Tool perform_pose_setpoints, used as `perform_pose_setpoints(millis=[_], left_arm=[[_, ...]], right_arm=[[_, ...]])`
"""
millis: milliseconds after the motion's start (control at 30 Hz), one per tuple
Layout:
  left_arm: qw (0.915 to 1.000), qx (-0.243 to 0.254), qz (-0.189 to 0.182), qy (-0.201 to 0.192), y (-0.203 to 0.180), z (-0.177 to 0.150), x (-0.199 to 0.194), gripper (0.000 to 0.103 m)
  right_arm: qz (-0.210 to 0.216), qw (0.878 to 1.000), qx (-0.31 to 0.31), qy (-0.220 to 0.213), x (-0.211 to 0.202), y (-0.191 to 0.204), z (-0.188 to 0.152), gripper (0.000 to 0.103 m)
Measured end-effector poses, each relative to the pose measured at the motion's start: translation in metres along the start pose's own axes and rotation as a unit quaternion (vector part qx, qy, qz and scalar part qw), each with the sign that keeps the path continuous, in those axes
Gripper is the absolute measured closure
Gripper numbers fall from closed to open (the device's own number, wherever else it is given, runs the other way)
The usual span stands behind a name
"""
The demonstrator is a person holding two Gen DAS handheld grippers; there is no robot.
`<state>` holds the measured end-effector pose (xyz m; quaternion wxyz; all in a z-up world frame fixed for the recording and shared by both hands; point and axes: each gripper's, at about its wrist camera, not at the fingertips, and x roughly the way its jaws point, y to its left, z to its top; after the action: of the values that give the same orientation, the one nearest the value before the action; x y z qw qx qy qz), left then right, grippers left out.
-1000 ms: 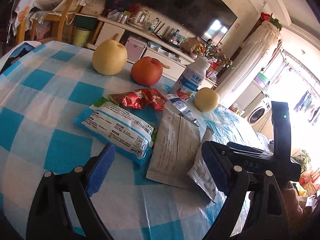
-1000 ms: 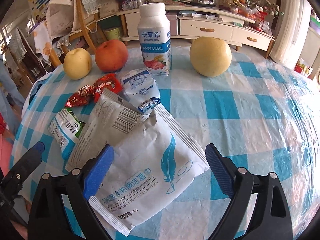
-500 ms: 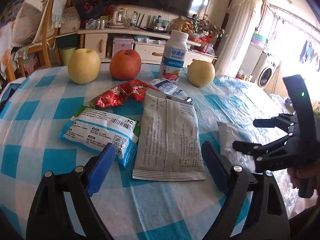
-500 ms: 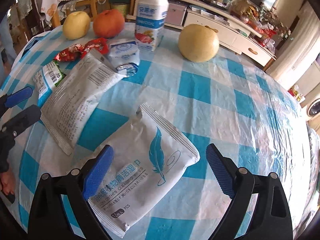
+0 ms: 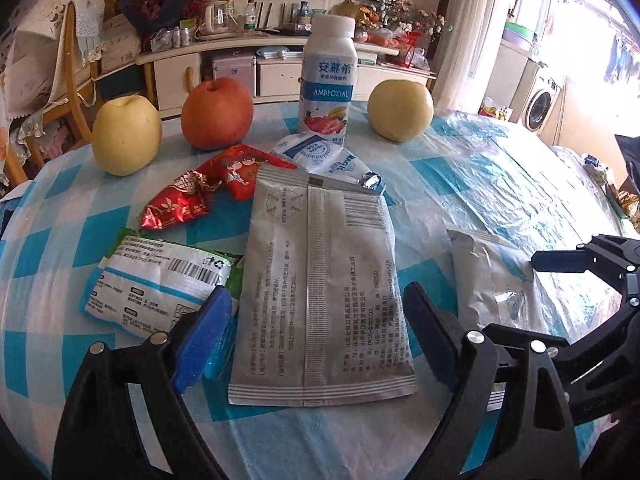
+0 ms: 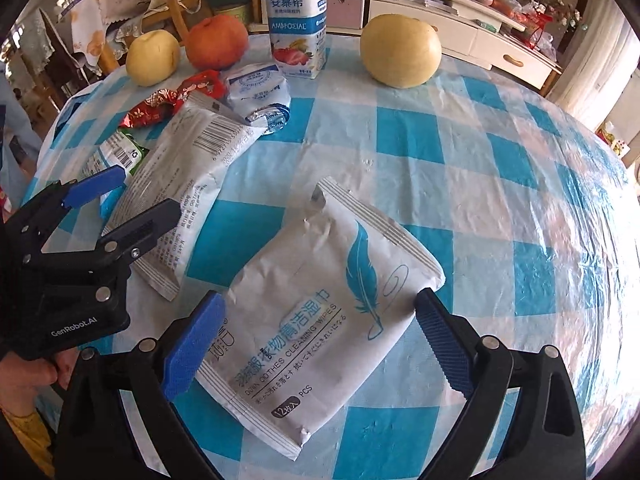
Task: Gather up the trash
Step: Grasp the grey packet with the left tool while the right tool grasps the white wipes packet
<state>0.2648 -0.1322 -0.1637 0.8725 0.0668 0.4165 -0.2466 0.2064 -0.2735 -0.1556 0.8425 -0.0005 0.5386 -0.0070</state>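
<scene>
Left wrist view: your left gripper (image 5: 316, 334) has swung square onto the grey sachet (image 5: 320, 280), which now lies between its open jaws.

Right wrist view: your right gripper (image 6: 316, 344), open, straddles the feather-print wipes packet (image 6: 320, 320). Step: reaching; next, lower and close.

Readable on the white bottle (image 5: 327, 80), far ahead of the left tool (image 5: 316, 344): "AMBROSIAL" on a blue band, with Chinese characters above. Printed on the feather-marked wipes pouch (image 6: 320, 312) lying between the fingers of the right tool (image 6: 316, 344): "DOWN CLOTHES CLEANING WIPES" and "12 PCS", plus larger Chinese characters. Marked on the black body of the left tool, seen off to the left of the right tool: "GenRobot.AI". Barcodes on the grey pouch (image 5: 320, 292); fine print too small to read.
</scene>
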Motion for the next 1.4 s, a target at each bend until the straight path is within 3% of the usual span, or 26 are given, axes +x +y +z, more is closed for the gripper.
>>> perform_pose_setpoints(millis=[267, 400, 633, 767, 1067, 1400], left_arm=[[0.9995, 0.015, 0.011, 0.025, -0.007, 0.005, 0.016, 0.013], [0.9995, 0.016, 0.014, 0.025, -0.008, 0.004, 0.016, 0.013], [0.9997, -0.006, 0.018, 0.016, -0.003, 0.002, 0.009, 0.028], [0.9996, -0.019, 0.017, 0.011, -0.002, 0.001, 0.006, 0.032], [0.9972, -0.07, 0.013, -0.02, 0.012, -0.006, -0.016, 0.034], [0.9878, -0.137, 0.014, -0.073, 0.039, -0.021, -0.073, 0.033]], right_arm=[[-0.028, 1.0, 0.0, 0.0, 0.001, -0.004, 0.0, 0.007], [-0.016, 1.0, 0.017, 0.01, 0.003, -0.006, 0.002, 0.007], [-0.017, 1.0, 0.014, 0.015, 0.004, 0.001, 0.001, 0.007], [-0.012, 0.999, 0.028, 0.019, 0.004, 0.0, 0.0, 0.007], [0.001, 0.999, 0.051, -0.002, 0.011, 0.0, 0.007, 0.005], [0.025, 0.999, -0.012, -0.038, 0.014, 0.018, 0.013, 0.004]])
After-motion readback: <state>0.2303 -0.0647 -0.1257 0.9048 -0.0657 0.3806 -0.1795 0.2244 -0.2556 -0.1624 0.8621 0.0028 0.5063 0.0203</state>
